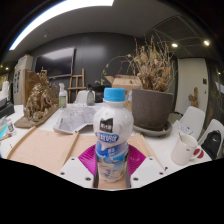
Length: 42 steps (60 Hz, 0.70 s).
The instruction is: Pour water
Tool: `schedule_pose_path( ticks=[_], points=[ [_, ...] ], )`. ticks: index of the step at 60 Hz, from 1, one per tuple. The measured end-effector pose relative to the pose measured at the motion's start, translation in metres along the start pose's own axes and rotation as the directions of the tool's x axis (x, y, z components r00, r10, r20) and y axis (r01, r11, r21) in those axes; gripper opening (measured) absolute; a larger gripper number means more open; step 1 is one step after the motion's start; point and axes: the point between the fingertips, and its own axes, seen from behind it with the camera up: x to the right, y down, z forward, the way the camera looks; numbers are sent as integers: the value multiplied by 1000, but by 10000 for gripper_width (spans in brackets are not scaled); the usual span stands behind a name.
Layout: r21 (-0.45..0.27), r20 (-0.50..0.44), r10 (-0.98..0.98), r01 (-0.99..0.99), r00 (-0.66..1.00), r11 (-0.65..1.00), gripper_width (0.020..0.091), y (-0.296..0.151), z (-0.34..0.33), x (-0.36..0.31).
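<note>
Water bottle (pixel 112 135), upright with a light blue cap and blue label, stands between the gripper (pixel 112 165) fingers, whose pink pads (pixel 88 160) sit close at both sides; whether they press it cannot be told. Behind it a large planter (pixel 152 108) holds dried plants, and a white cup (pixel 185 150) sits off to the right.

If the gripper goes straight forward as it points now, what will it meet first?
Nothing new at once: the bottle already sits between the fingers, apparently gripped by the gripper. Beyond it, the plant pot lies roughly ahead, though depth is unclear.
</note>
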Motion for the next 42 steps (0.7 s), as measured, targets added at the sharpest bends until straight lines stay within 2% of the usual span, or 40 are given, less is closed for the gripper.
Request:
schedule_pose_path(
  ticks=[7,12,21,30,42],
  points=[
    [-14,2,3,-3,1000,1000,357,-1,-1,0],
    [-6,27,61,-61,998,998,357,-18,-7,1],
    [-12,137,419,-422,898,907,353,-67,-19,6],
    [-100,230,801,-805,553,584,353,-106,-28,29],
    [-218,248,968,-971,44,100,352,-109,-15,72]
  ],
)
